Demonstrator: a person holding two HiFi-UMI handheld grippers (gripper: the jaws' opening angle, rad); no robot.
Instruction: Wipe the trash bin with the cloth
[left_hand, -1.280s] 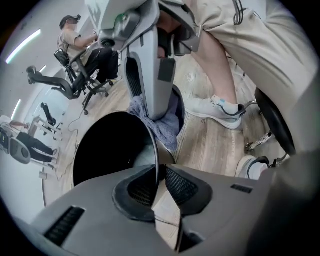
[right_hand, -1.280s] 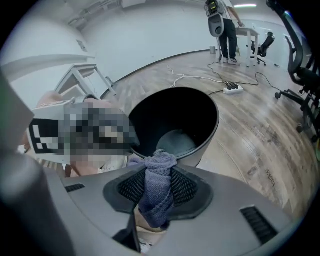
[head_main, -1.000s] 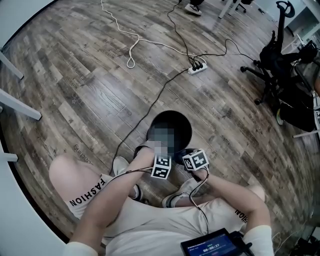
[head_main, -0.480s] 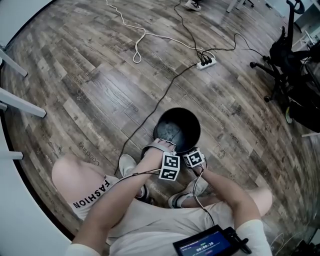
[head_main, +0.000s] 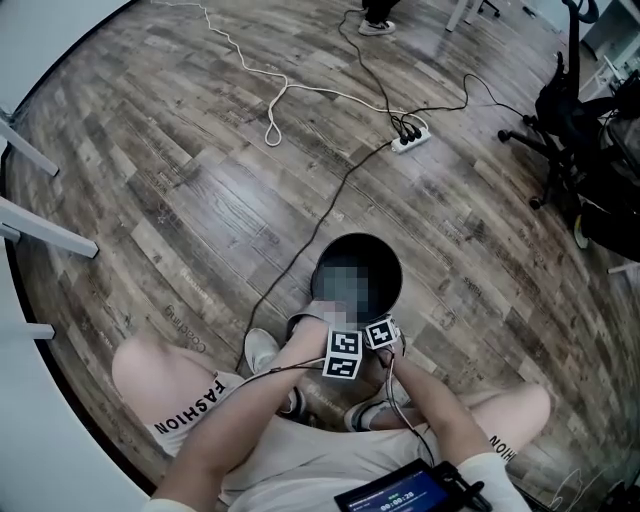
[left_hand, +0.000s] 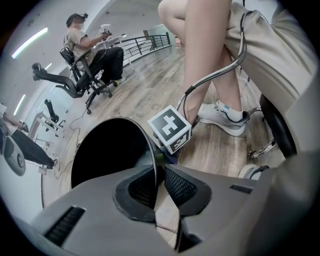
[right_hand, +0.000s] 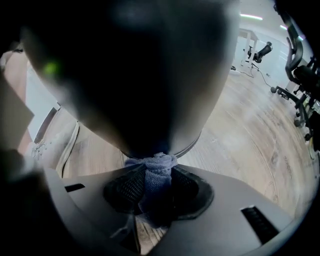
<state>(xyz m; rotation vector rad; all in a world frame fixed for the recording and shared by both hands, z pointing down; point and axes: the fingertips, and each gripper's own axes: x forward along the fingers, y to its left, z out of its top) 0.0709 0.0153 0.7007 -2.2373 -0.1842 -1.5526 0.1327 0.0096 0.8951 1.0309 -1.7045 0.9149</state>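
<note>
Clearly, a round black trash bin (head_main: 322, 266) is seen upright on the grey-brown wooden plank floor (head_main: 200, 180), just in front of the seated person's white shoes (head_main: 262, 348). The near side of its thin rim is clamped by the left gripper (left_hand: 159, 175): the rim is held between the two closed jaws, with the dark inside of the bin to one side and the floor to the other. A crumpled blue-grey cloth (right_hand: 160, 164) is gripped tightly by the right gripper (right_hand: 152, 182), and the bunched end of the cloth is pressed against the bin's outer wall, low down, close to where the wall meets the floor. Far from the bin, a white power strip (head_main: 412, 139) with black cables is lying on the floor.
</note>
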